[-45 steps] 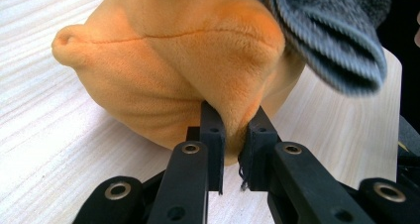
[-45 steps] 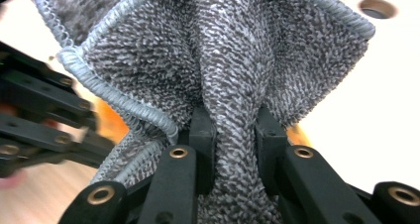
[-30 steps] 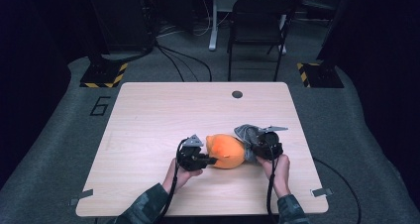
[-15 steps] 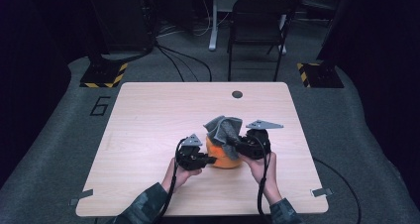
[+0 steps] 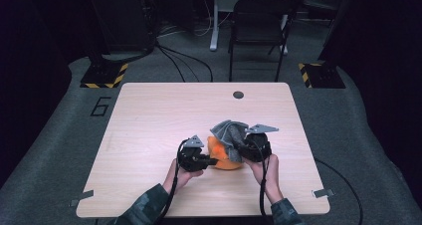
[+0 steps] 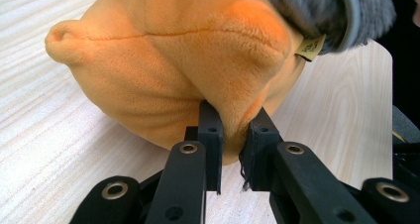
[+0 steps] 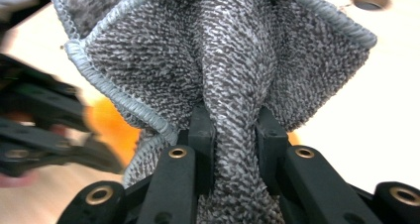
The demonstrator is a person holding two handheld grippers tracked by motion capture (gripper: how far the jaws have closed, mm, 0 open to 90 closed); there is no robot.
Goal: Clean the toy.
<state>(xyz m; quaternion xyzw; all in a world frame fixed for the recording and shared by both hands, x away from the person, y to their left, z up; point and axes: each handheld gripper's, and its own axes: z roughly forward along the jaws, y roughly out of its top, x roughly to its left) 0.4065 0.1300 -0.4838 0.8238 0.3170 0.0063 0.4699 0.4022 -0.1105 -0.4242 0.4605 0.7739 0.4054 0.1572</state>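
An orange plush cushion (image 5: 222, 155) lies on the wooden table (image 5: 159, 115), near its front edge. My left gripper (image 5: 213, 161) is shut on a fold of the orange plush (image 6: 198, 70) at its left side. A grey knitted cloth (image 5: 229, 131) is bunched up over the cushion's right part. My right gripper (image 5: 238, 146) is shut on a pinched ridge of that grey cloth (image 7: 228, 60), and the cloth fans out above the jaws. In the right gripper view the left gripper's black arms (image 7: 44, 130) show blurred at the left, with orange behind them.
A round cable hole (image 5: 238, 94) sits near the table's far edge. A black chair (image 5: 259, 31) stands behind the table on grey carpet. Cables (image 5: 343, 185) trail from both grippers off the front edge.
My right gripper has lifted the grey cloth up off the table and carried it left over the orange cushion. The left gripper has stayed where it was, holding the plush.
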